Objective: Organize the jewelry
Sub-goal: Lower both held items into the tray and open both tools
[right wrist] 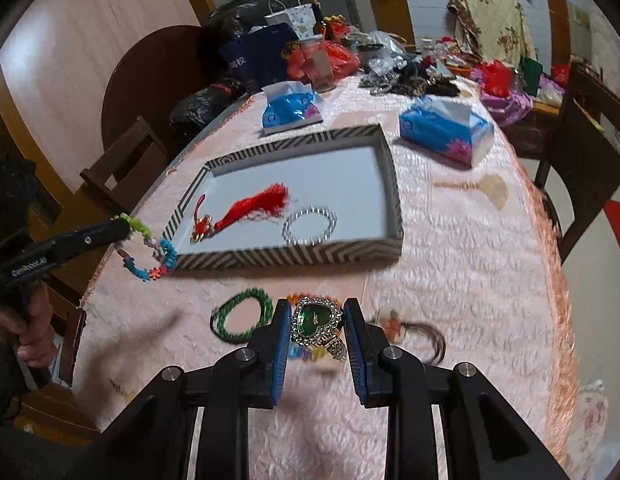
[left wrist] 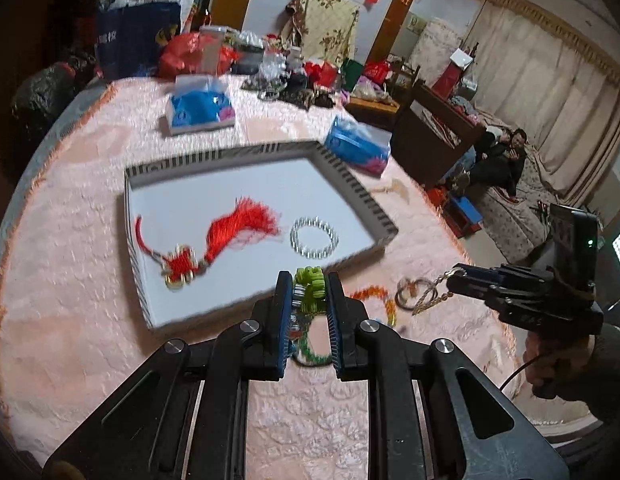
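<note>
Two pieces were in our grip as the sorting went on. Our right gripper point(right wrist: 317, 327) was clamped on a gold brooch point(right wrist: 318, 326) set with a green stone and ringed with clear stones, held just above the pink tablecloth point(right wrist: 450, 260). Our left gripper point(left wrist: 309, 294) was clenched on a multicoloured beaded bracelet point(right wrist: 150, 254), its green end pinched between the pads and the rest dangling just short of the tray's near corner.

On the cloth near us, several items waited (we judged them not yet sorted): a green bead bracelet point(right wrist: 240, 316), a loop of brown cord point(right wrist: 424, 338) with a small pale ornament, an orange beaded strand point(left wrist: 374, 296) and a pair of metal rings point(left wrist: 416, 296).

Beyond them sat the striped tray point(right wrist: 270, 258), where two pieces already lay: a red tassel charm point(right wrist: 246, 212) with a knot and gold discs, and a clear bead bracelet point(right wrist: 310, 226) just beside it. By our estimate the job was less than half done, with two items placed, two in transit and at least four left.

Farther back stood two blue tissue packs point(right wrist: 446, 130) and a heap of bags and trinkets. Writing was scarce: white lettering on the left tool's handle was too blurred to read with confidence, a dark blue bag point(right wrist: 250, 56) bore white Chinese characters we could not make out, and red decorations hung on the far wall.
</note>
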Demonstrator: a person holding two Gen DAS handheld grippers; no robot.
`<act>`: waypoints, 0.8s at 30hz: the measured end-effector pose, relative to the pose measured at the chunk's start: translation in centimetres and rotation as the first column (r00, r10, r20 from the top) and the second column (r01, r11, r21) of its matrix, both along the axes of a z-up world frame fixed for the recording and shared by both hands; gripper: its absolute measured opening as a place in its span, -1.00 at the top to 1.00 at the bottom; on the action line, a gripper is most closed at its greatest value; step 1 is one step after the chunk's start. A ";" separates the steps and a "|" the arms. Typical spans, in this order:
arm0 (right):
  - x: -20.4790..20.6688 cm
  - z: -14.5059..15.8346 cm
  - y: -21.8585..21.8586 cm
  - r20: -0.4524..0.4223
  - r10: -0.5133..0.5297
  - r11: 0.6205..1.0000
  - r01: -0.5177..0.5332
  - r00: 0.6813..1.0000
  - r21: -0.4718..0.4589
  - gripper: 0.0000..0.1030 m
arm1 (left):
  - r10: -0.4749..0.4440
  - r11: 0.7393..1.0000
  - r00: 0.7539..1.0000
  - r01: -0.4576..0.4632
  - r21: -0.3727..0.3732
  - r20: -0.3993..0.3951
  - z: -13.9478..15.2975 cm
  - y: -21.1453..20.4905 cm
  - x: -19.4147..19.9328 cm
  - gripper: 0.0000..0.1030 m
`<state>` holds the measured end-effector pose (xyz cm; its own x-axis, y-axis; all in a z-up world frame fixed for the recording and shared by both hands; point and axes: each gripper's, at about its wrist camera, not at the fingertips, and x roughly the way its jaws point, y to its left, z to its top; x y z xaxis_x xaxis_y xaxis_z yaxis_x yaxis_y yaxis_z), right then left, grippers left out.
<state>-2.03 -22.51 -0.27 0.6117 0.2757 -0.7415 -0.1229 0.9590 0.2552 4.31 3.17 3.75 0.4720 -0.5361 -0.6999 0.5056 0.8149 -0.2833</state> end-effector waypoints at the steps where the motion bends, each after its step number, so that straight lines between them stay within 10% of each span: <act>1: 0.3 0.2 0.0 0.003 0.002 1.000 -0.002 1.000 -0.006 0.51 | 0.000 1.000 1.000 0.000 -0.004 0.011 0.5 -0.2 0.4 0.71; 11: 5.5 2.3 -0.3 0.032 -0.014 0.999 0.015 0.999 -0.036 0.51 | 0.040 0.998 0.997 -0.043 0.049 0.063 1.5 -2.3 4.8 0.70; 24: 13.1 2.2 0.6 -0.021 0.003 0.999 -0.002 1.000 0.035 0.51 | 0.092 0.995 0.988 -0.097 -0.033 -0.127 -3.0 -5.4 10.6 0.71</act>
